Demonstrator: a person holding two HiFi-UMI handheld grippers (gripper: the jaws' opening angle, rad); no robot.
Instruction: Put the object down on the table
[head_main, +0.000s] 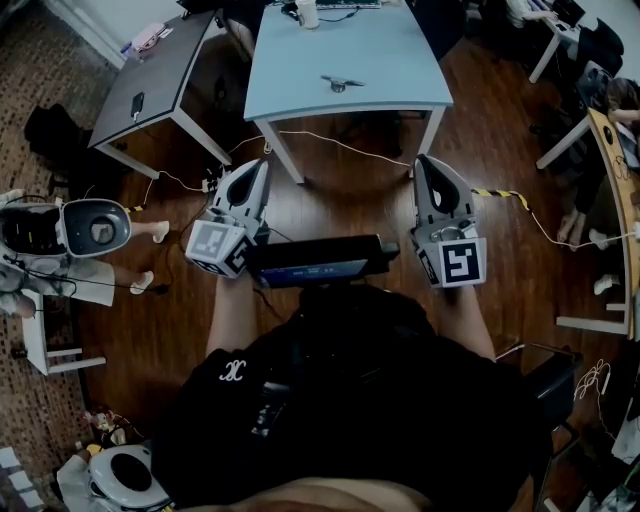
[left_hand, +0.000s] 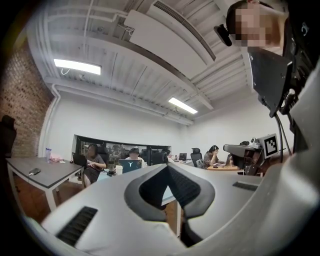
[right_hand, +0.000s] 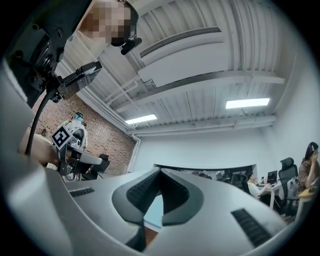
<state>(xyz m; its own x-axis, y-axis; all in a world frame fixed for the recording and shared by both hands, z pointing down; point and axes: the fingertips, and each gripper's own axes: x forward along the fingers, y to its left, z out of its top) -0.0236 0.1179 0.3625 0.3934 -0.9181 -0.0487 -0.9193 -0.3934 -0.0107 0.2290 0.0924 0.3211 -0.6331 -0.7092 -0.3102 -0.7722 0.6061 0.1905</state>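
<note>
A small grey object (head_main: 340, 82) lies near the middle of the light blue table (head_main: 390, 60), ahead of both grippers. My left gripper (head_main: 262, 166) is held over the wooden floor short of the table's front edge, jaws shut and empty. My right gripper (head_main: 424, 160) is level with it on the right, also shut with nothing in it. In the left gripper view the left gripper (left_hand: 167, 165) has its tips together and points level at the table (left_hand: 167, 196). In the right gripper view the right gripper (right_hand: 160, 170) has its tips meeting too, tilted slightly upward.
A white cup (head_main: 307, 13) stands at the blue table's far edge. A grey table (head_main: 160, 75) with a dark phone-like item (head_main: 137, 103) stands to the left. Cables (head_main: 340, 145) cross the floor under the table. A black box (head_main: 315, 262) hangs at my chest. People sit at desks in the background.
</note>
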